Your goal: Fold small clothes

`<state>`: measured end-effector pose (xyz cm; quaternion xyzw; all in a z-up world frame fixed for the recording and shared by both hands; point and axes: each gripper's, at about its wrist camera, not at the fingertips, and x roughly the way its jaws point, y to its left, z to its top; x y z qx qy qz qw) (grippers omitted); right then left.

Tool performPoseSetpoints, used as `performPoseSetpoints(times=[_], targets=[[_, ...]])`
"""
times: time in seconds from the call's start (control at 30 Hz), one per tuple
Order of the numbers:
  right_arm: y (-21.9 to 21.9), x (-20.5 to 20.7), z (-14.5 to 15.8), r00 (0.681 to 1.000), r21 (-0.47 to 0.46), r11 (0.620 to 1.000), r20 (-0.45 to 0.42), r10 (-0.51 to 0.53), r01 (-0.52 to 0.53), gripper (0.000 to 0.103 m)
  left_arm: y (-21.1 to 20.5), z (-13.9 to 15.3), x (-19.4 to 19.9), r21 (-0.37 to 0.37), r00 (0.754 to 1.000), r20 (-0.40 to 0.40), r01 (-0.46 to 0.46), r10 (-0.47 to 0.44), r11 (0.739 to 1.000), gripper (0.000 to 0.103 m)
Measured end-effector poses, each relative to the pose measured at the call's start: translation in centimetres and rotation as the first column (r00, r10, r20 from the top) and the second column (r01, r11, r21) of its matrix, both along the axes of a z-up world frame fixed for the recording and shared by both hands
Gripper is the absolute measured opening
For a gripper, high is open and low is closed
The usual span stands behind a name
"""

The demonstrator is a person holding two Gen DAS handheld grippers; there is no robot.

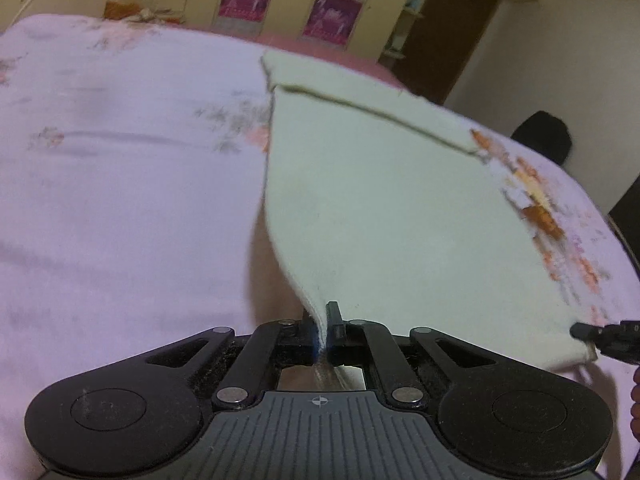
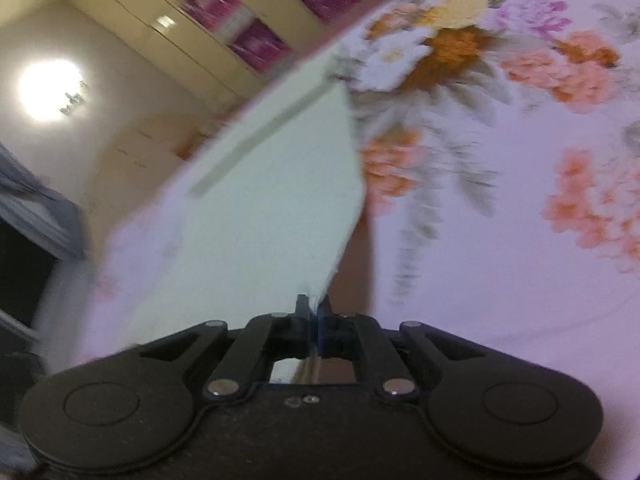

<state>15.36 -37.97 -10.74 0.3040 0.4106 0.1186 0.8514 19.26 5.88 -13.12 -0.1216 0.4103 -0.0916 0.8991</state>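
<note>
The right gripper (image 1: 588, 334) is cut off by the picture's edge — only its tip shows. The flowered sheet (image 2: 500, 168) is blurred.

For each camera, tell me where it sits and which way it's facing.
Left wrist: on the left gripper, looking down across the white garment on the floral bedsheet; right gripper tip at the edge.
Right wrist: on the right gripper, tilted, facing the same garment and wardrobe.
Shared: garment, bedsheet, wardrobe.

Cloth (image 1: 380, 200) pale cream – bedsheet (image 1: 120, 160) pink, orange-white floral print – grippers (image 1: 322, 320) black
</note>
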Motion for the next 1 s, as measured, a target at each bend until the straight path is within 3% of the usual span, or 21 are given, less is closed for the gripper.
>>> performPoseSetpoints(times=[0.07,0.43,0.57,0.8,1.0], targets=[[0.2,0.3,-0.7,0.999,-0.015,1.0,-0.037,0.002,-0.003,0.004,-0.2,0.2,-0.1,0.006,1.0,0.013,0.005,-0.005,1.0,0.004],[0.6,0.8,0.6,1.0,-0.025,1.0,0.007,0.003,-0.003,0.004,0.3,0.5,0.6,-0.007,0.999,0.035,-0.003,0.004,1.0,0.004],[0.7,2.4,2.1,0.999,-0.036,0.999,0.043,0.022,-0.021,0.004,1.3,2.2,2.3,-0.086,0.996,0.079,-0.03,0.037,0.996,0.004],[0.7,10.0,5.6,0.992,-0.04,0.998,0.114,0.054,-0.049,0.004,2.6,6.5,11.2,-0.206,0.981,0.166,-0.068,0.103,0.976,0.004],[-1.3,21.0,7.5,0.989,0.063,0.998,0.151,0.005,-0.015,0.004,2.1,7.8,22.6,-0.231,0.974,0.184,-0.087,0.131,0.969,0.004]])
